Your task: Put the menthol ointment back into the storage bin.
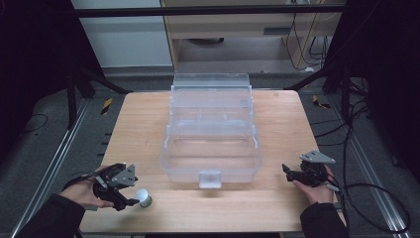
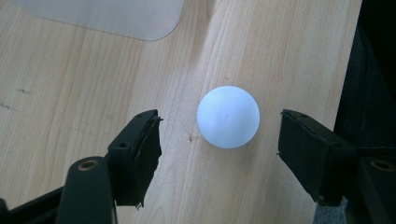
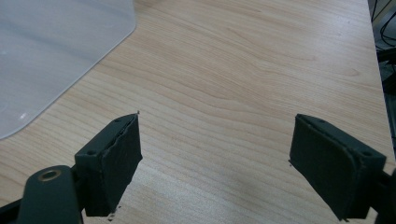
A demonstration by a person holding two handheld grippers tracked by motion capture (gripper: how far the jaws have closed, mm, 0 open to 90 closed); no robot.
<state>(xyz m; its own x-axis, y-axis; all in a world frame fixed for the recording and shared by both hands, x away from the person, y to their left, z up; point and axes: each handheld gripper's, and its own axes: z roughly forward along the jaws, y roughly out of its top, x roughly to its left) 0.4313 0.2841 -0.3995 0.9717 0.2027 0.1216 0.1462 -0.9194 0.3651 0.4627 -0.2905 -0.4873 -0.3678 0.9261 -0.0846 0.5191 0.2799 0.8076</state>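
Near the front edge of the wooden counter (image 1: 208, 208), on the person's left side, lies a small white ball (image 2: 228, 116). In the left gripper view the ball sits on the wood between the two black jaws of the left tongs (image 2: 219, 140), a little closer to the right jaw. Neither pad touches it; there is a gap of bare wood on both sides, so these tongs are open around the ball and do not grip it. In the high view the ball (image 1: 142, 195) is just beside the tips of the left tongs (image 1: 130, 191).

The right tongs (image 3: 215, 154) are wide open over bare wood, with nothing between the jaws.

Farther back, in the middle of the counter, stands a clear plastic box (image 1: 210, 129), well apart from the ball.
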